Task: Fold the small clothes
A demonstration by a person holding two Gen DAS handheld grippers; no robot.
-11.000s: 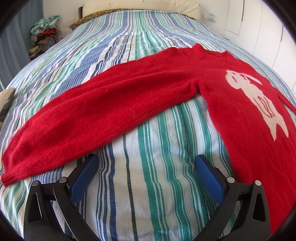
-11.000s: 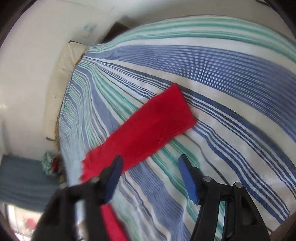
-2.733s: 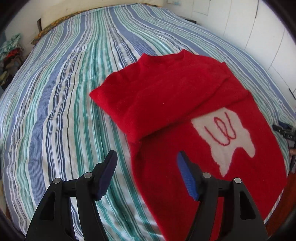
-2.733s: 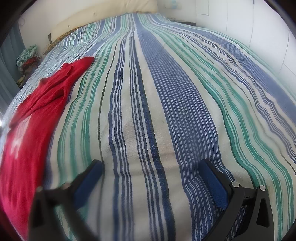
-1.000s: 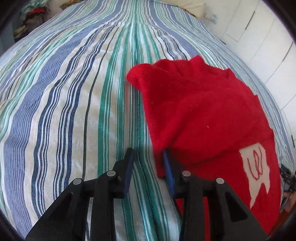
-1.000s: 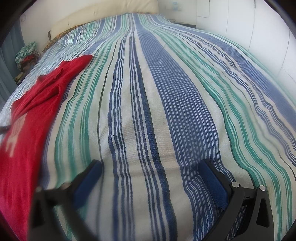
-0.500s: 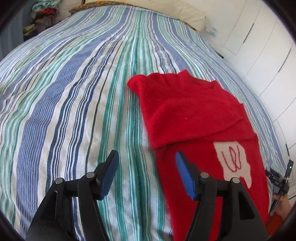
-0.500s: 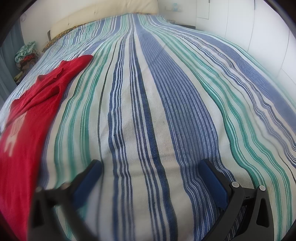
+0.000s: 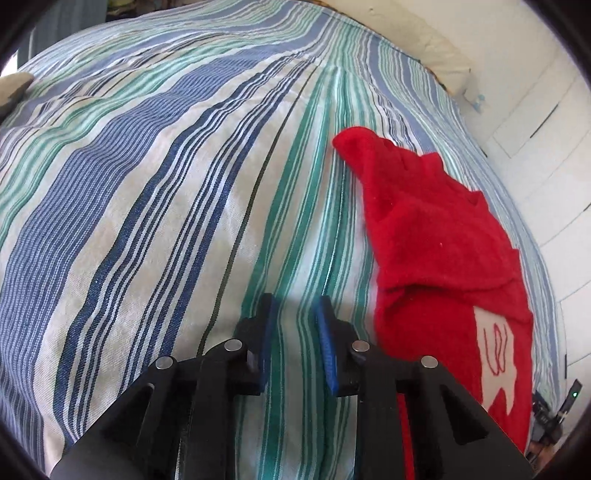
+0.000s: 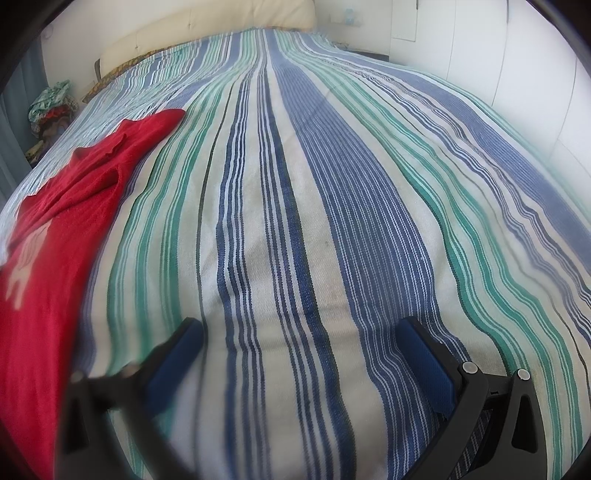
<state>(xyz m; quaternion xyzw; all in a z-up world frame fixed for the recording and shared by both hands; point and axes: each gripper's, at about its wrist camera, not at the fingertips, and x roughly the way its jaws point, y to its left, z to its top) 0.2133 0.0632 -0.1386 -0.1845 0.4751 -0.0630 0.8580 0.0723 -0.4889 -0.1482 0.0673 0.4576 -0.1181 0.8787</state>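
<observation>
A small red sweater (image 9: 436, 236) with a white motif lies on the striped bedspread, its sleeves folded over the chest. In the left wrist view it is to the right of my left gripper (image 9: 293, 314), which hovers over bare bedspread with its jaws nearly closed and a narrow gap between them, holding nothing. In the right wrist view the sweater (image 10: 62, 206) lies at the far left. My right gripper (image 10: 299, 343) is wide open and empty over the bedspread, well to the right of the sweater.
The striped bedspread (image 10: 332, 184) covers the whole bed. A cream headboard (image 10: 207, 26) and a pile of clothes (image 10: 51, 103) are at the far end. White cabinet doors (image 9: 546, 122) run along the bed's right side.
My left gripper has narrowed from open to nearly closed and shifted left, away from the sweater's edge. The right gripper has not moved.
</observation>
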